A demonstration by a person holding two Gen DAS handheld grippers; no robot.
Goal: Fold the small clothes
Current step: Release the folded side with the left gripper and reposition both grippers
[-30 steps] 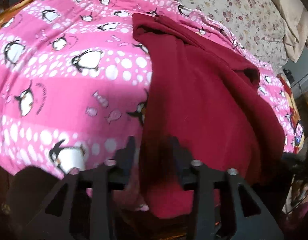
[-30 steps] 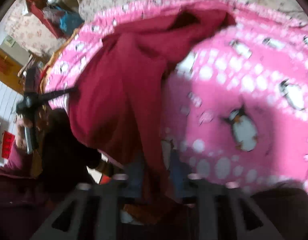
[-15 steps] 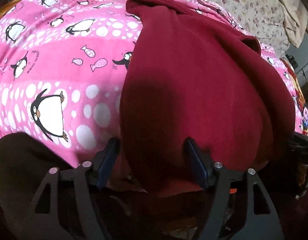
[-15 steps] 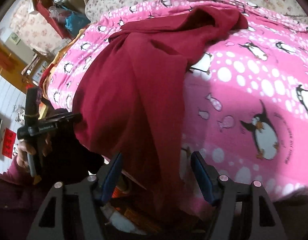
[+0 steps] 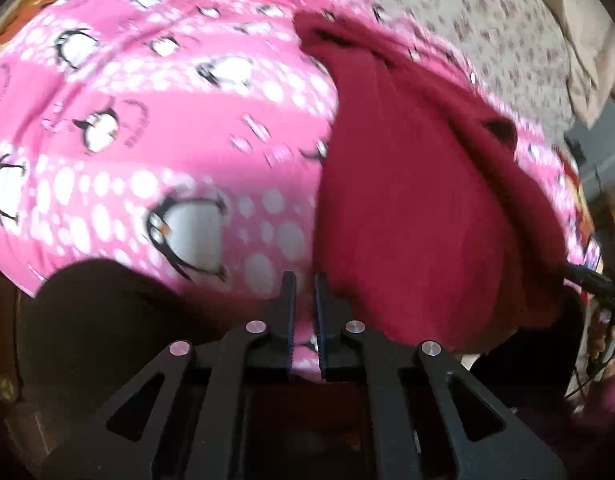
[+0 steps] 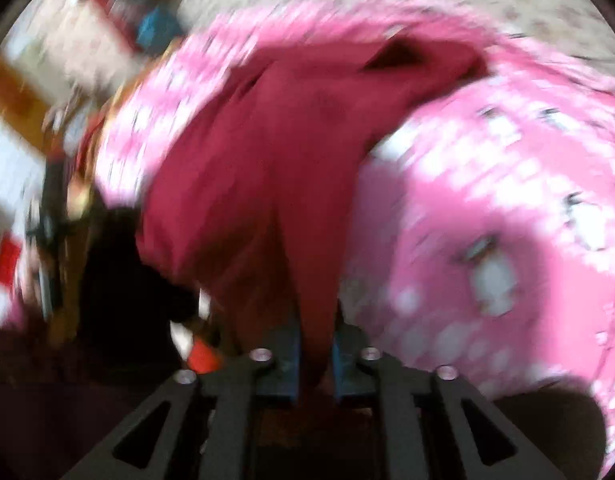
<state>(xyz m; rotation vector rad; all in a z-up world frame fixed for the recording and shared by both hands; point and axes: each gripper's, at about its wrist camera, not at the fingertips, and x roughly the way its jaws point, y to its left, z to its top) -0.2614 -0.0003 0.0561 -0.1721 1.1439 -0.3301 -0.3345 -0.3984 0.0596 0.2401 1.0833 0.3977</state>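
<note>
The left claw (image 5: 304,286) is seen closed with nothing between its jaws, the pink penguin blanket (image 5: 155,148) showing behind it. The right claw (image 6: 315,332) has just been closing and is clamped on the dark red garment (image 6: 267,168), which is spread from lower centre to upper right across that blanket.

So we've got the garment (image 5: 423,200) lying on the penguin blanket (image 5: 155,128), draped over its near edge toward us. In the left wrist view it sits right of the left gripper (image 5: 304,292), just beside it, with open blanket off to the left. Behind the blanket there's the flowered sheet (image 5: 487,28). In the right wrist view a fold of the garment runs down between the right gripper (image 6: 316,344) fingers, blanket spreading out to the right.
</note>
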